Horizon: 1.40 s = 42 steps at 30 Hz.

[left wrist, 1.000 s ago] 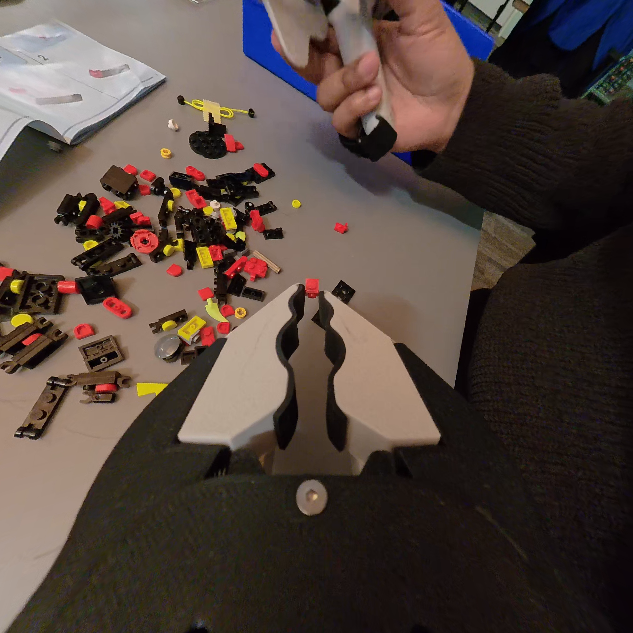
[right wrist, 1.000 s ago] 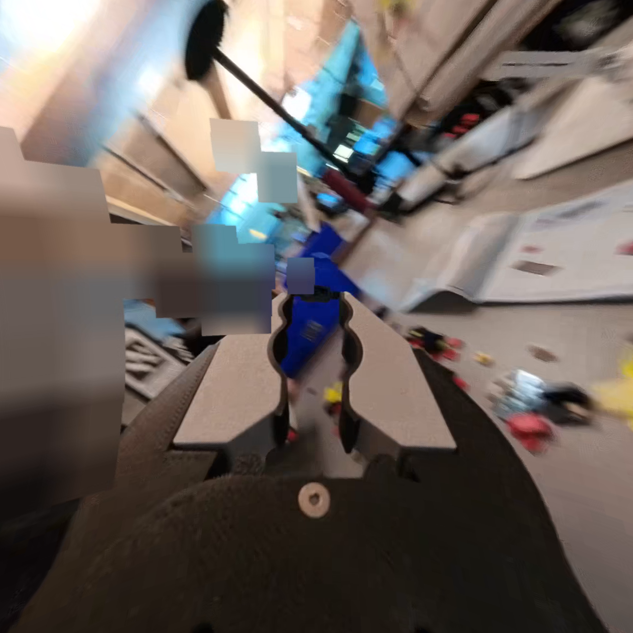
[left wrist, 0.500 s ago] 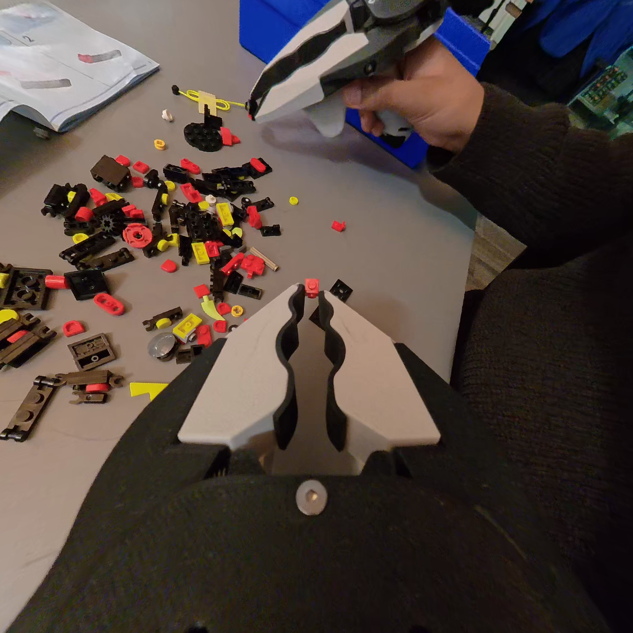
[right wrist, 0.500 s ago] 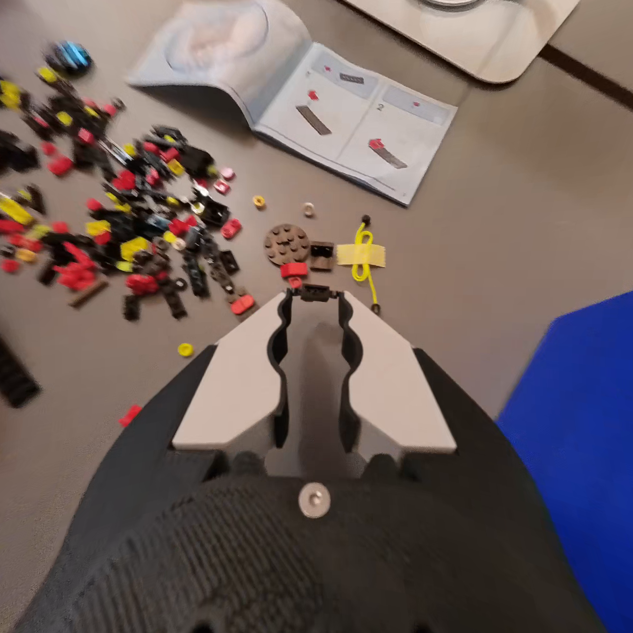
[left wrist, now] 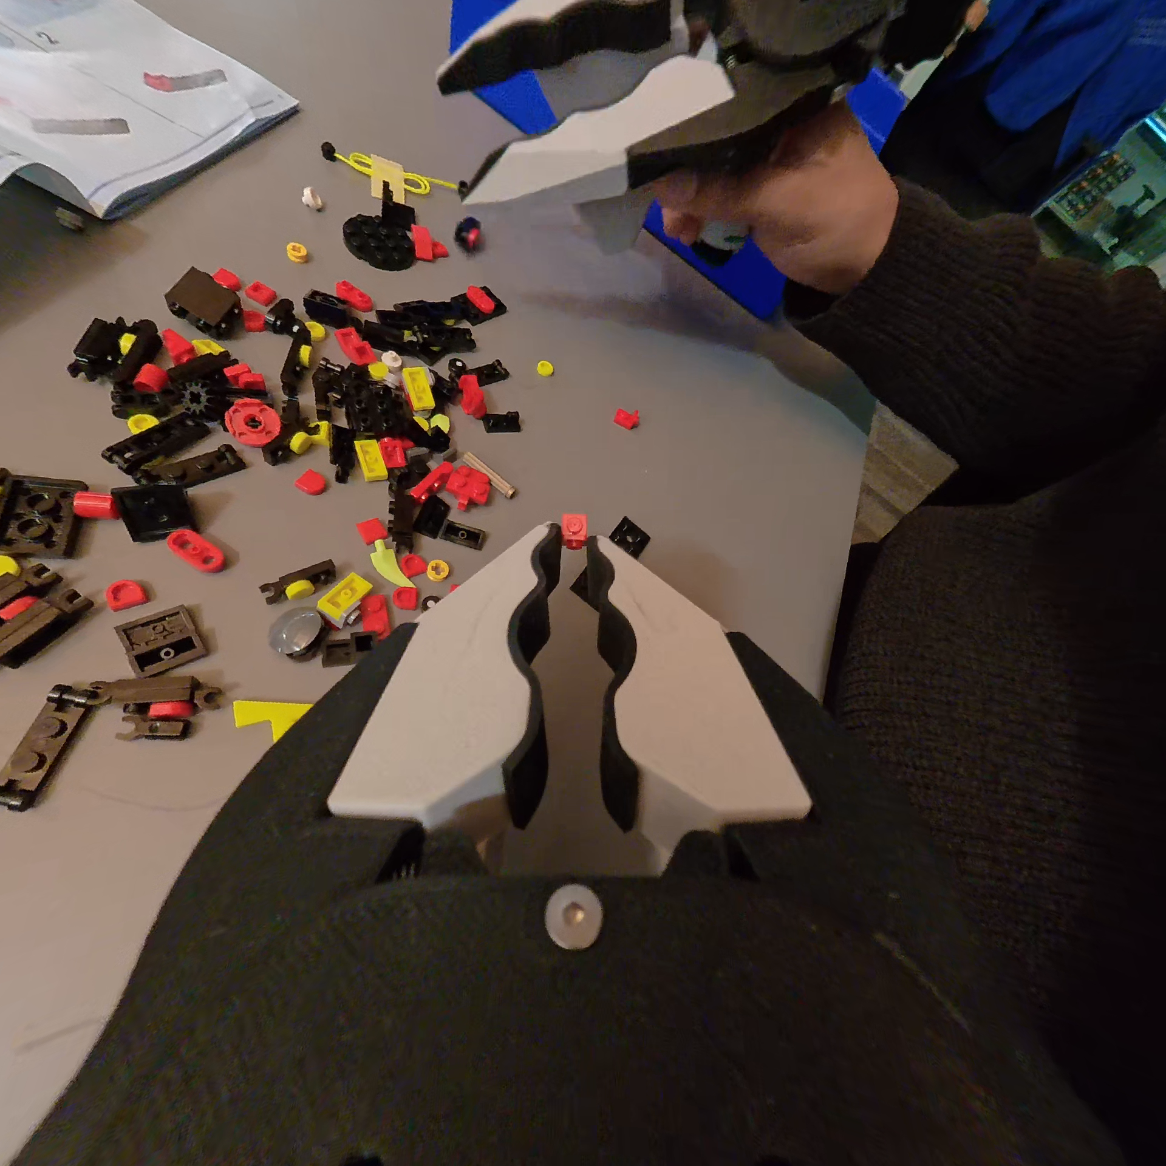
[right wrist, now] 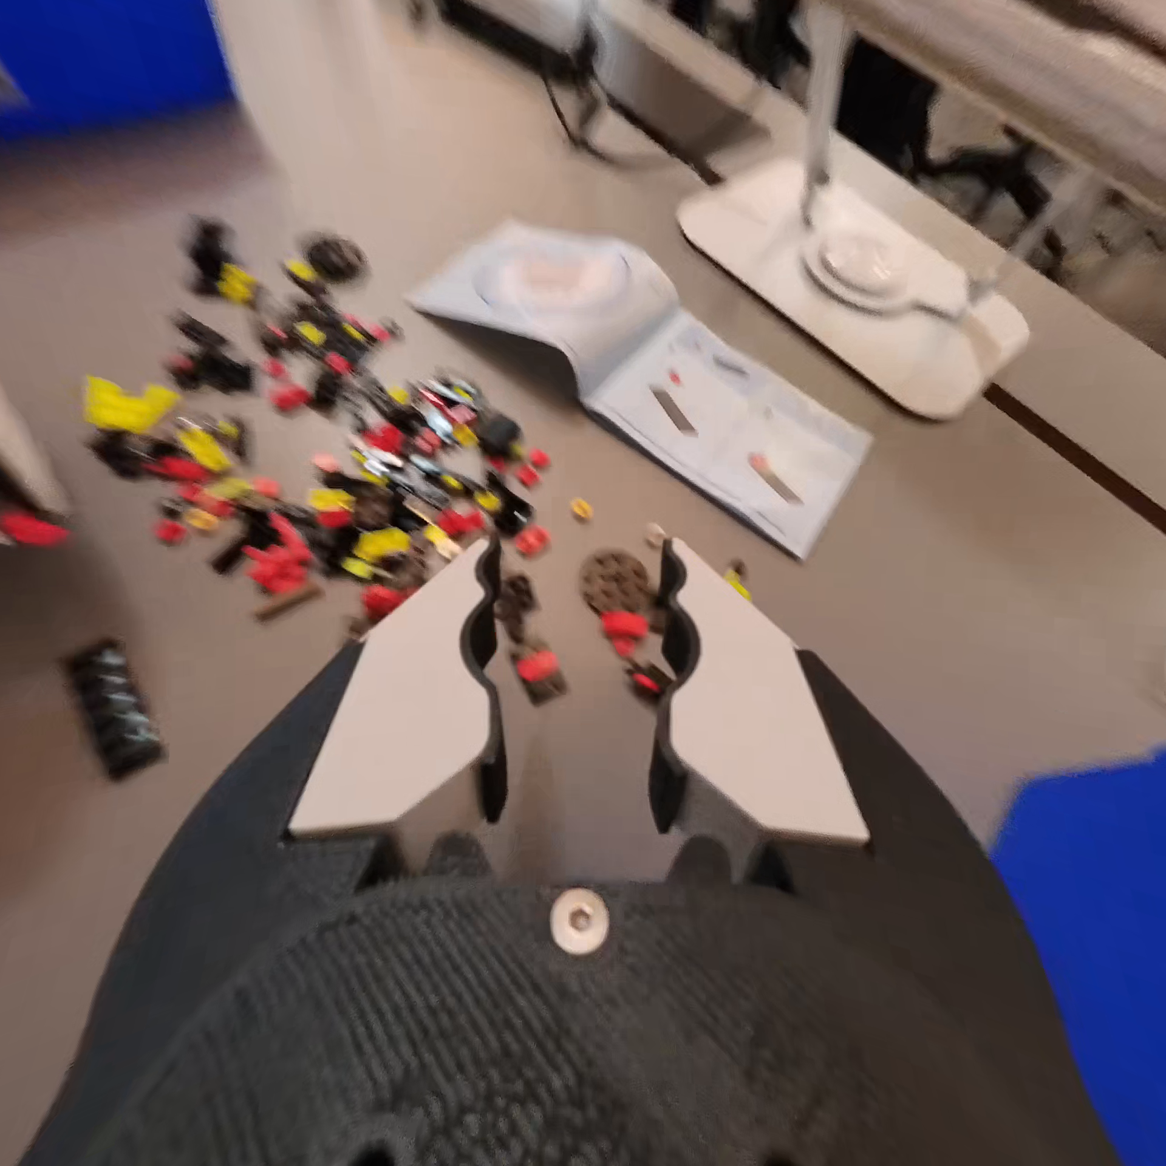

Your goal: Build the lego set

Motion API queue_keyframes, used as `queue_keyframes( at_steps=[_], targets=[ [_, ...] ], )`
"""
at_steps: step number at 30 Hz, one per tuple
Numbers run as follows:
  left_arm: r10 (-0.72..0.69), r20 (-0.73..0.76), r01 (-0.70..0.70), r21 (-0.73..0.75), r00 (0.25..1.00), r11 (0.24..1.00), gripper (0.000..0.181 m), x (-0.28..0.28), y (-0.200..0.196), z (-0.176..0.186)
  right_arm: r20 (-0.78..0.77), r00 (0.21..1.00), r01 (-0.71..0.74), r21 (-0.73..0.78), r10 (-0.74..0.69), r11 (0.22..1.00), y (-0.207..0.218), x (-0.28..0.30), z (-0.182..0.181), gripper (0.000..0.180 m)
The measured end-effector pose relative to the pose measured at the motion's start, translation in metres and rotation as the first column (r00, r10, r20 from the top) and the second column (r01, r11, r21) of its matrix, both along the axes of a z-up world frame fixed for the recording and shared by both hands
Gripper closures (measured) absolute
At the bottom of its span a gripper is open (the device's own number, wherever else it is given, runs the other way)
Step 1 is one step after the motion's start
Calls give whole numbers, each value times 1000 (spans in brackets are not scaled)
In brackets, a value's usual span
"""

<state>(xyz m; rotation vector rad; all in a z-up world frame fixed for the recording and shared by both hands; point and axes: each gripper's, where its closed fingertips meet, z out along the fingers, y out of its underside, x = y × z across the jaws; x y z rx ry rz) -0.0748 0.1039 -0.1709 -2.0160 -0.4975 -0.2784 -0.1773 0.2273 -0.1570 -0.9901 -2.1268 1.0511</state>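
Note:
My left gripper is shut on a small red brick and holds it above the grey table. Loose black, red and yellow lego pieces lie spread to its left. My right gripper is open and empty over a black round plate; that view is blurred. A small black and red piece lies on the table beside the round plate, just below the right gripper, which shows open in the left wrist view. A yellow string piece lies behind it.
An open instruction booklet lies at the far left and also shows in the right wrist view. A blue bin stands behind the right gripper. A white stand base sits beyond the booklet. The table edge is at the right. It is some 6 cm from my right tips to the black round plate. Seen from the left wrist view as well.
My right gripper held a small black piece over the table, then opened and drew back; the piece now lies by the round plate. My left gripper keeps still with the red brick.

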Motion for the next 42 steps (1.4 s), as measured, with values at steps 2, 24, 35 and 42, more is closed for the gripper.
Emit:
queue_keyframes(
  at_steps=[2, 24, 35, 42],
  targets=[
    [1, 7, -1, 7, 1000, 1000, 176, 0, 1, 1, -8, 996, -88, -107, 88, 990, -32, 7, 9, 137],
    [-20, 40, 19, 24, 999, 1000, 176, 6, 2, 4, 230, 960, -143, -99, 162, 985, -67, 8, -44, 177],
    [-18, 52, 16, 25, 998, 1000, 176, 6, 1, 3, 221, 965, -127, -89, 144, 988, -51, 7, -40, 175],
    [-19, 60, 18, 22, 998, 1000, 176, 6, 2, 2, 206, 968, -117, -140, 144, 983, -46, 5, -31, 171]
  ],
)
